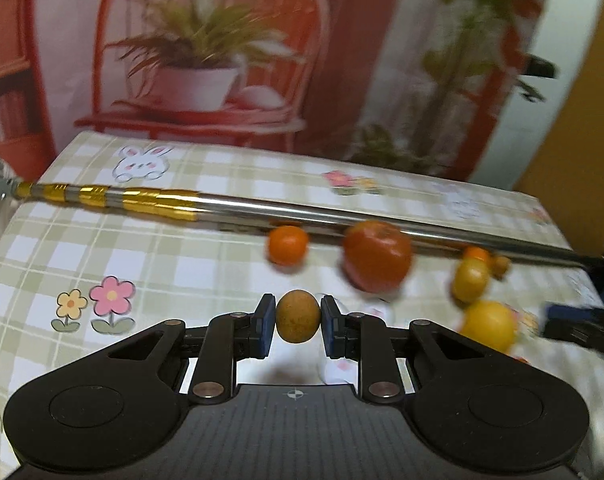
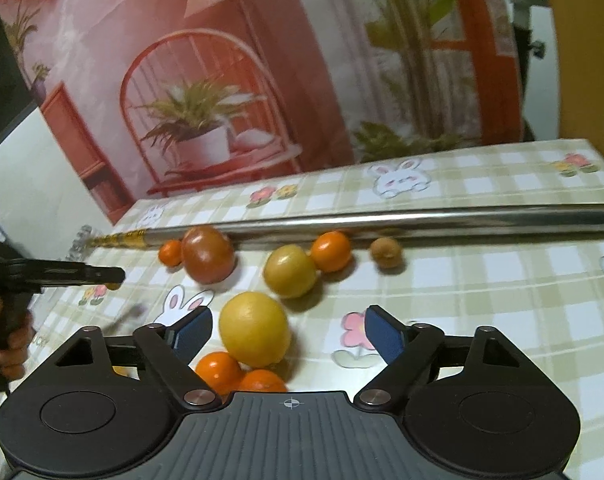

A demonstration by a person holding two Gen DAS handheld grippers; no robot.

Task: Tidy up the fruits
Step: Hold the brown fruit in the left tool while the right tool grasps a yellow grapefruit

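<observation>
My left gripper [image 1: 298,318] is shut on a small brown round fruit [image 1: 298,316], held above the checked tablecloth [image 1: 162,264]. Beyond it lie a small orange [image 1: 288,245], a big red-orange fruit [image 1: 377,255] and two yellow fruits [image 1: 470,280]. My right gripper [image 2: 288,326] stands open over the cloth, a large yellow citrus [image 2: 254,328] between its fingers and nearer the left one; the pads do not touch it. Two small oranges [image 2: 218,372] lie just below it. Farther off are a yellow-green fruit [image 2: 290,272], an orange [image 2: 331,251] and a brown fruit [image 2: 386,253].
A long metal rod [image 1: 262,210] with gold bands lies across the table behind the fruits, also in the right wrist view as the rod [image 2: 421,220]. A hand [image 2: 10,344] holds the left gripper at the left edge. A printed backdrop [image 2: 262,100] hangs behind the table.
</observation>
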